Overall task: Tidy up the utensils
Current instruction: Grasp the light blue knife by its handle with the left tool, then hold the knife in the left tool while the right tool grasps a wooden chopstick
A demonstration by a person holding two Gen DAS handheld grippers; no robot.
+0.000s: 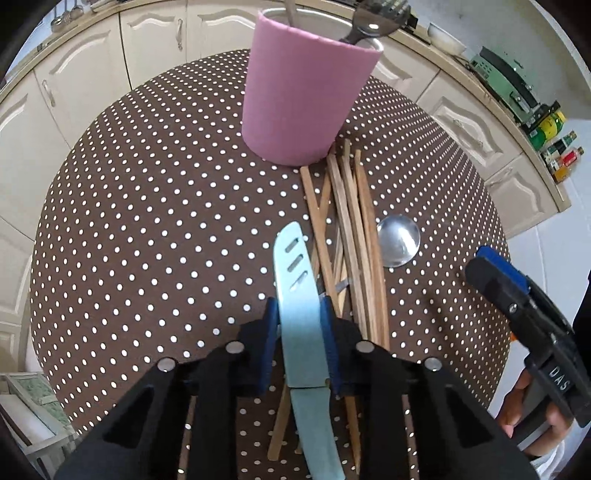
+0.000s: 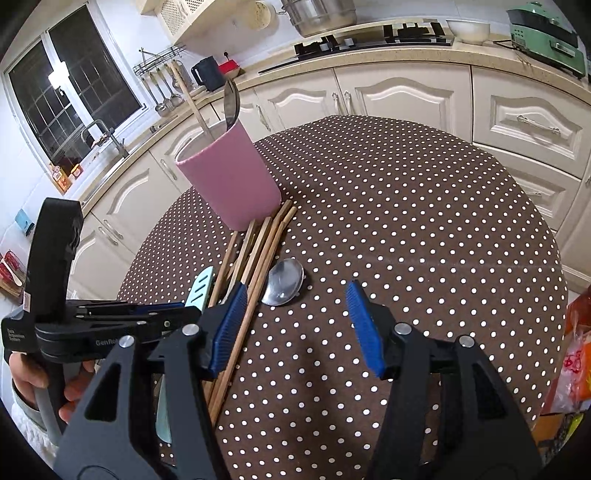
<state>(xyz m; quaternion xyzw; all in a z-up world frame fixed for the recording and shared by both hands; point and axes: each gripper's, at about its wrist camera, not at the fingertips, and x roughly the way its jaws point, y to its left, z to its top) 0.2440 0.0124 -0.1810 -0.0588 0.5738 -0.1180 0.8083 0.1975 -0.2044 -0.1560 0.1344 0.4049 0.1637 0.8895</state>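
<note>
A pink utensil cup (image 1: 303, 96) stands on the dotted table and holds a metal spoon (image 1: 373, 18) and a wooden stick. My left gripper (image 1: 299, 314) is shut on a light blue knife (image 1: 297, 280), blade pointing toward the cup. Several wooden chopsticks (image 1: 351, 229) lie in a pile just right of it, with a metal spoon (image 1: 399, 240) beside them. In the right wrist view the cup (image 2: 229, 177), chopsticks (image 2: 258, 254) and spoon (image 2: 282, 282) show. My right gripper (image 2: 295, 321) is open and empty above the table, right of the pile.
The round table has a brown white-dotted cloth (image 2: 406, 221). Cream kitchen cabinets (image 2: 406, 96) and a counter with a hob, pots and appliances curve behind it. Bottles (image 1: 557, 155) stand on the counter end. An orange bag (image 2: 576, 354) is at the table's right.
</note>
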